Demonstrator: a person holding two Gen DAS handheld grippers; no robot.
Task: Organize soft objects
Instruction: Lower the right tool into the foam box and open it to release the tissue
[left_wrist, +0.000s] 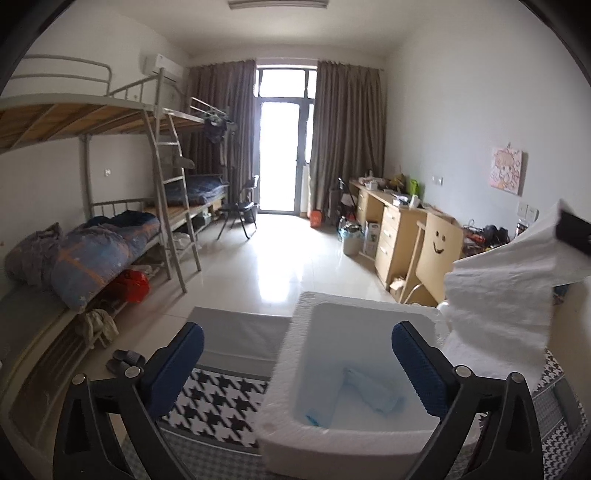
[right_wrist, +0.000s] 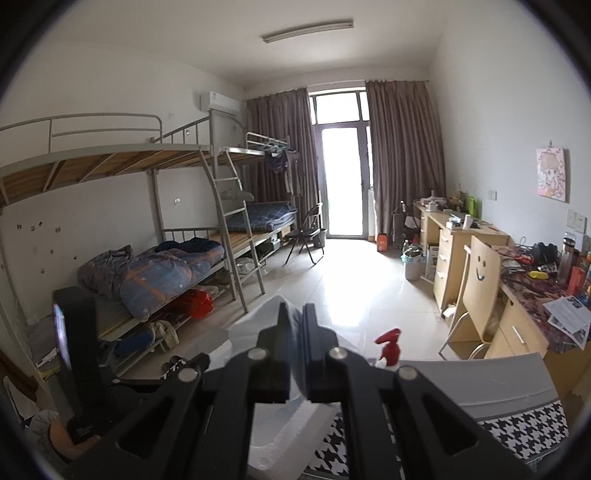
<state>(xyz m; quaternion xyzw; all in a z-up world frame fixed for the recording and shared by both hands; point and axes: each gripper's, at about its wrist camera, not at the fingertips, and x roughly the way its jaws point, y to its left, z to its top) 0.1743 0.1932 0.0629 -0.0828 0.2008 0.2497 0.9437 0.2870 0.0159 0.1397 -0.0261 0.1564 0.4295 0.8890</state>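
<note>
A white foam box stands on a houndstooth-covered table, and a light blue cloth lies crumpled in its bottom. My left gripper is open just above the box's near rim, nothing between its blue pads. A white quilted cloth hangs over the box's right side, pinched at its top corner by a black finger of my right gripper. In the right wrist view my right gripper is shut on that white cloth, above the foam box.
A red spray bottle stands at the table's far edge. Bunk beds with rolled quilts line the left wall. Desks and a smiley-face chair line the right. A person's hand shows at lower left.
</note>
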